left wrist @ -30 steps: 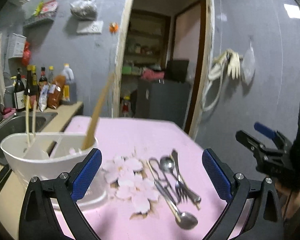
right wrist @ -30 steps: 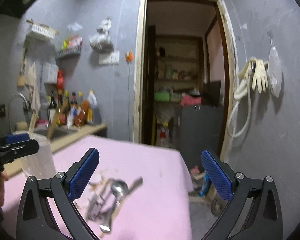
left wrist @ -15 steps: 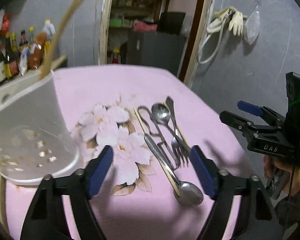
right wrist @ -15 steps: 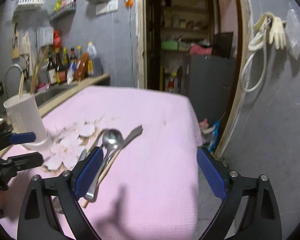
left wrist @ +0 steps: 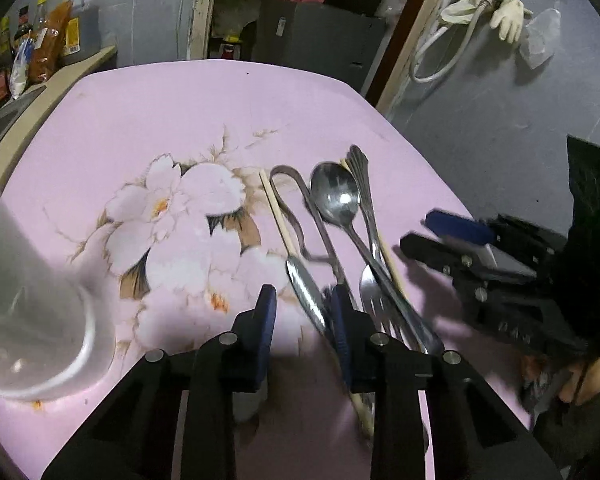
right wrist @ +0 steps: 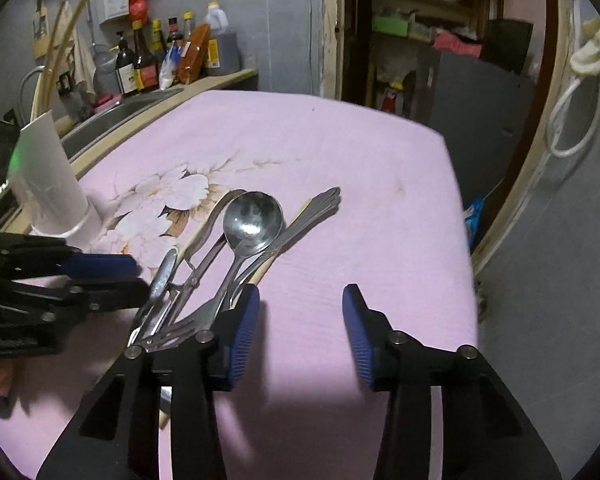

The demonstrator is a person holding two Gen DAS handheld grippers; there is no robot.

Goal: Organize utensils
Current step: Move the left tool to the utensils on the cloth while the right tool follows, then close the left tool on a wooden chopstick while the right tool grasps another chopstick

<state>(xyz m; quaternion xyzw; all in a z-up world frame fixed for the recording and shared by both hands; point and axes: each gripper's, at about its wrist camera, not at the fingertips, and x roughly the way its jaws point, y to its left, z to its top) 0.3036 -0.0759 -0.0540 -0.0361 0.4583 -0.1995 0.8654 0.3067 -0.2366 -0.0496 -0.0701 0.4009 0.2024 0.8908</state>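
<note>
Left wrist view: the left gripper hovers low over the pink tablecloth, its jaws just closing to a narrow gap around the knife, with no pad yet clearly pressing on it. The knife lies in a heap with tongs, a spoon, a fork and chopsticks. To do this well, take the knife alone and lift it straight, so its neighbours stay put. Right wrist view: the right gripper has also been closing, yet stands half spread over bare cloth just beside the heap, holding nothing. The white holder waits near the left gripper.
</note>
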